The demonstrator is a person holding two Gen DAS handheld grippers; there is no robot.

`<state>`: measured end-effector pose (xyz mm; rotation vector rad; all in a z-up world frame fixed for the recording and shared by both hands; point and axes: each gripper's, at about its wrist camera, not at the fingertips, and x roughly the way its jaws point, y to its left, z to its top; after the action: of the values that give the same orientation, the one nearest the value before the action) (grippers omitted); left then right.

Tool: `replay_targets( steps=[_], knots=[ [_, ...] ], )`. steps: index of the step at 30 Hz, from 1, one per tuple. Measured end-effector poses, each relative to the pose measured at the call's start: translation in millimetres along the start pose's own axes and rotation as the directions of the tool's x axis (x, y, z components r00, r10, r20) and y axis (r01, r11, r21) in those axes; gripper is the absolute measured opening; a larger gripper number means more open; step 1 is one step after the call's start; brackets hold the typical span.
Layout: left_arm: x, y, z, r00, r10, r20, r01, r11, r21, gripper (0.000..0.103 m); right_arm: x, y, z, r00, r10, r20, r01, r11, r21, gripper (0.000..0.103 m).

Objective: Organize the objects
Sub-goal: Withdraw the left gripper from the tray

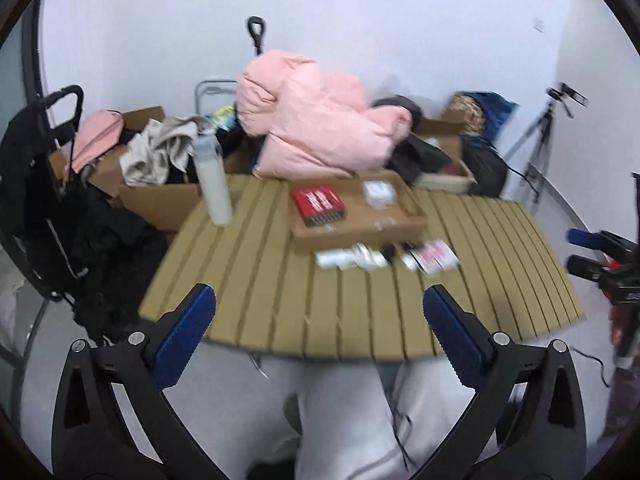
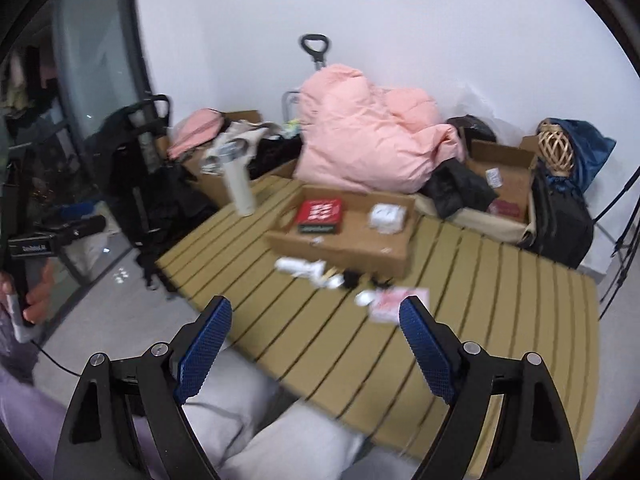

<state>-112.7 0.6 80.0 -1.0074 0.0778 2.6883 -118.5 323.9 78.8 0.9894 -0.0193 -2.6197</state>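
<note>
Left gripper (image 1: 319,312): nearest the left wrist camera, blue pads spread wide with nothing between them, held off the near edge of the table; its bases are cut off by the bottom of the frame.
Right gripper (image 2: 315,322): likewise gaping and empty, over the table's near edge above the person's grey trousers (image 2: 256,424); in the left wrist view it shows only partly, at the far right.
White bottle (image 1: 214,178): upright at the table's far left corner, just in front of the cartons; blurred, cap detail hard to read.
Slatted table (image 1: 280,312): tan boards with dark gaps; the near edge is partly hidden behind the fingers.
Cardboard tray (image 2: 340,252): on the far middle of the table, open on top.
Red box (image 2: 321,216): lying flat in the tray's left half; the print is too blurred to read.
White packet (image 2: 387,216): in the tray's right half, apart from the red box; cannot tell what it is.
Loose items (image 2: 320,272): white and black bits scattered on the table just in front of the tray, smeared by blur, shapes unclear.
Pink-and-white card (image 2: 386,304): flat on the table right of the scatter, partly covered by the right finger in the right wrist view.
Pink quilt (image 1: 316,120): heaped behind the tray, hiding what lies under it.
</note>
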Motion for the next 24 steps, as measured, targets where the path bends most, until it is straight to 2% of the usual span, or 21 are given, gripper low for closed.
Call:
replay_targets(
  steps=[2,5,6,9,12,15,19,24],
  knots=[
    [-13,-9,-37,0.999,-0.012,0.032,0.011,1.000,0.023,0.103,-9,19,-33,1.000,-0.010,0.002,0.010,1.000,-0.005,0.089],
    [-14,-22,-94,0.991,0.077,0.112,-0.083,0.995,0.047,0.103,-12,47,-92,0.998,-0.055,0.021,0.055,0.998,-0.018,0.089],
    [-10,-25,-110,0.989,0.099,0.113,-0.105,0.993,0.053,0.103,-7,55,-112,0.999,-0.049,0.011,0.049,0.999,-0.001,0.089],
    [4,-32,-132,0.996,0.067,0.052,-0.070,0.995,0.067,0.103,9,72,-149,0.997,-0.068,-0.022,0.069,0.998,0.015,0.089],
    [-2,-33,-132,0.994,0.074,0.074,-0.080,0.994,0.073,0.103,22,80,-160,0.995,-0.071,-0.074,0.071,0.997,-0.009,0.089],
    [-5,-33,-135,0.992,0.090,0.090,-0.096,0.993,0.070,0.103,21,87,-157,0.994,-0.097,-0.046,0.095,0.994,-0.052,0.089],
    [5,-34,-142,0.996,0.077,0.049,-0.081,0.994,0.071,0.103,29,92,-160,0.996,-0.069,-0.053,0.066,0.997,-0.050,0.089],
    [15,-41,-147,0.998,0.051,0.022,-0.053,0.993,0.107,0.103,42,96,-166,0.990,-0.122,-0.070,0.115,0.988,-0.102,0.089]
  ],
)
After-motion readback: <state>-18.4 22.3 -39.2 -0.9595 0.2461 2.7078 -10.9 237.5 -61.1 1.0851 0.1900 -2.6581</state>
